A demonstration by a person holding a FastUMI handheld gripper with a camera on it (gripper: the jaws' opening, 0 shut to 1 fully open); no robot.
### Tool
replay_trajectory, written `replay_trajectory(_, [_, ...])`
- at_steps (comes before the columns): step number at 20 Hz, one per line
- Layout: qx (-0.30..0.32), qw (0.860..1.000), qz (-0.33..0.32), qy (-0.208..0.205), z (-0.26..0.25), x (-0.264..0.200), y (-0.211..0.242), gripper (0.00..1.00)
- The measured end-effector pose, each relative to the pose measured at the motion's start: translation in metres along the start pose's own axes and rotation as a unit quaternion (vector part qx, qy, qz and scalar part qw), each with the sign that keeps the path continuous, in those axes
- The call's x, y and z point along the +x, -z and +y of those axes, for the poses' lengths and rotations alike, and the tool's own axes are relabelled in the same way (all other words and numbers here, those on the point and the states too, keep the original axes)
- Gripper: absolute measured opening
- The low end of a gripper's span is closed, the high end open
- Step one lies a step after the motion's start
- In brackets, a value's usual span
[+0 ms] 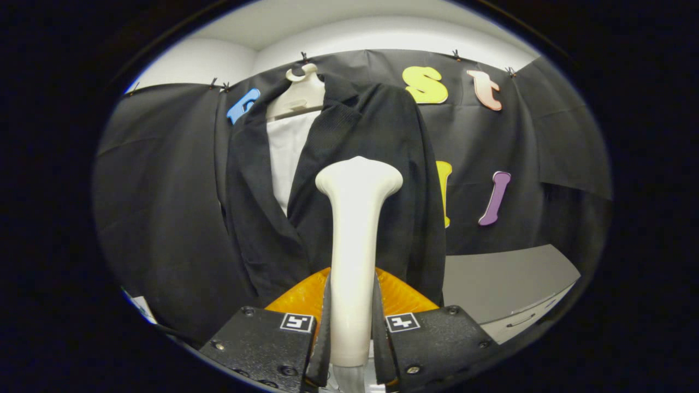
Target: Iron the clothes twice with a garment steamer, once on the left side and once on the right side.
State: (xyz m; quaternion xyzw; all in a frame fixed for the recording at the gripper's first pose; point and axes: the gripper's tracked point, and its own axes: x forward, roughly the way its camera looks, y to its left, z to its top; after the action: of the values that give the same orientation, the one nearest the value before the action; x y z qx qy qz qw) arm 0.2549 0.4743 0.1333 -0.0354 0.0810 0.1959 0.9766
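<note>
White steamer [355, 245] upright between clamping fingers [326, 322], head toward jacket [371, 180].

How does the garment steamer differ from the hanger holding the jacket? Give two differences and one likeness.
The garment steamer stands upright, clamped between the fingers of the hand-held gripper; the hanger hangs on the booth wall beyond. The steamer is bare; the hanger carries a dark jacket and is partly covered. Both are pale cream.
</note>
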Motion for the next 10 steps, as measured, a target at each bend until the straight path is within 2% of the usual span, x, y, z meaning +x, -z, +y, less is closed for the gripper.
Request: replay_trajectory(10, [-0.009,0.999,0.048,0.005,0.001,-0.001,0.059,0.35])
